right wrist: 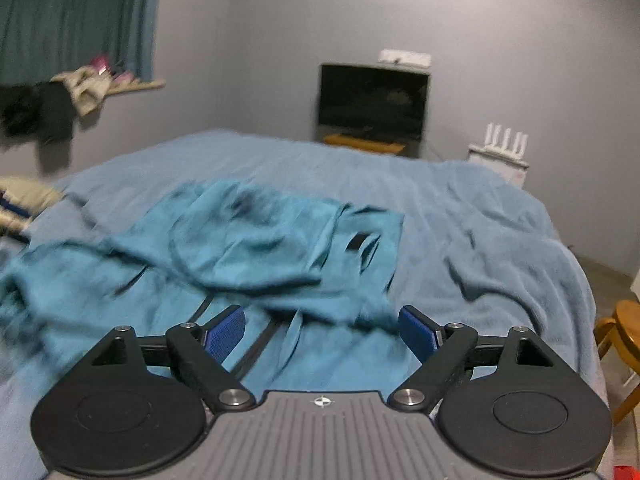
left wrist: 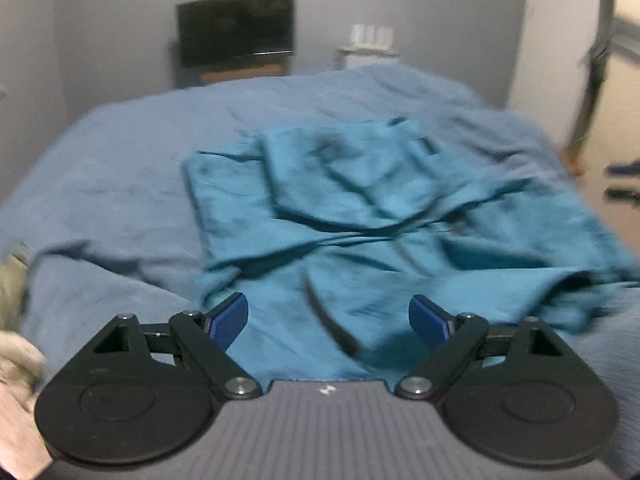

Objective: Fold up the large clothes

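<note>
A teal garment lies crumpled on the blue bed cover, partly folded over itself, with dark stripes near its close edge. My left gripper is open and empty, just above the garment's near edge. The garment also shows in the right wrist view, spread to the left and middle of the bed. My right gripper is open and empty, over the garment's near right part. Both views are blurred by motion.
A dark TV stands against the far wall, with a white router on a small stand beside it. Clothes hang at a window ledge on the left. A wooden stool stands right of the bed. Pale cloth lies at the left.
</note>
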`<state>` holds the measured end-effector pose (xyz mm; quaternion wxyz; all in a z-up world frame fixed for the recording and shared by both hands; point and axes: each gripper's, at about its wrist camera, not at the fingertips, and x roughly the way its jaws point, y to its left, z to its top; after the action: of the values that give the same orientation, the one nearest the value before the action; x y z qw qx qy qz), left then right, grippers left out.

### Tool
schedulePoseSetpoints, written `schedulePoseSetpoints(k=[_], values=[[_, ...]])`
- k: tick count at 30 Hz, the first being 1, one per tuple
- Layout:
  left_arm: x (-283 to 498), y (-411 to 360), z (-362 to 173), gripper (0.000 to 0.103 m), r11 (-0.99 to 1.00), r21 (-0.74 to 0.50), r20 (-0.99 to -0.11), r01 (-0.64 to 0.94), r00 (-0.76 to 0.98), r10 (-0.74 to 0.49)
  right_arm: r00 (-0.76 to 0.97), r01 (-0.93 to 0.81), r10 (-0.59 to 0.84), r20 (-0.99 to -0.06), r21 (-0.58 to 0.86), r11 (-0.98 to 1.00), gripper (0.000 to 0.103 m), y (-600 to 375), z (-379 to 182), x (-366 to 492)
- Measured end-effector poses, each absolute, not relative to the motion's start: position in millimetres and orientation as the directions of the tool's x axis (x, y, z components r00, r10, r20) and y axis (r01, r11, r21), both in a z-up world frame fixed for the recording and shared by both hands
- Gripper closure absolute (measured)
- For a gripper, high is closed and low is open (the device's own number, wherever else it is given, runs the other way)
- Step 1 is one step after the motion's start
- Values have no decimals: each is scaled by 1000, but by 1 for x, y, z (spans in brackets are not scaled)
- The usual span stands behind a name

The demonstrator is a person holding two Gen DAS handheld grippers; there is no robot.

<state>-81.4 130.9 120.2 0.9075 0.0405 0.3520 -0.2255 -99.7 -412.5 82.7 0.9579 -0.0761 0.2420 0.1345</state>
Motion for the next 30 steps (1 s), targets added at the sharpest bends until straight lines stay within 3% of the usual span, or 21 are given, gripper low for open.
schedulePoseSetpoints(k=[3, 6, 10, 20, 25, 30], values=[[-108, 137, 126, 15, 854, -135, -648, 503, 607, -460, 806, -392, 294, -513, -91, 916, 17, -416, 94, -135], [-129, 131, 118, 15, 838, -89, -677, 539, 584, -448, 762, -459, 340, -551, -90, 884, 17, -416, 101, -157], [-148, 124, 105, 17, 809, -21, -719, 587, 553, -421, 708, -507, 305, -637, -158, 847, 19, -415, 98, -173], [-151, 134, 86, 17, 778, -81, -793, 624, 432, -429, 575, -619, 260, -776, -204, 758, 21, -400, 64, -180], [-151, 122, 76, 17, 763, 17, -782, 646, 484, -393, 621, -634, 182, -762, -352, 689, 21, -380, 38, -177], [-140, 113, 75, 17, 779, 80, -737, 622, 563, -373, 677, -636, 205, -707, -421, 647, 21, -370, 35, -171]])
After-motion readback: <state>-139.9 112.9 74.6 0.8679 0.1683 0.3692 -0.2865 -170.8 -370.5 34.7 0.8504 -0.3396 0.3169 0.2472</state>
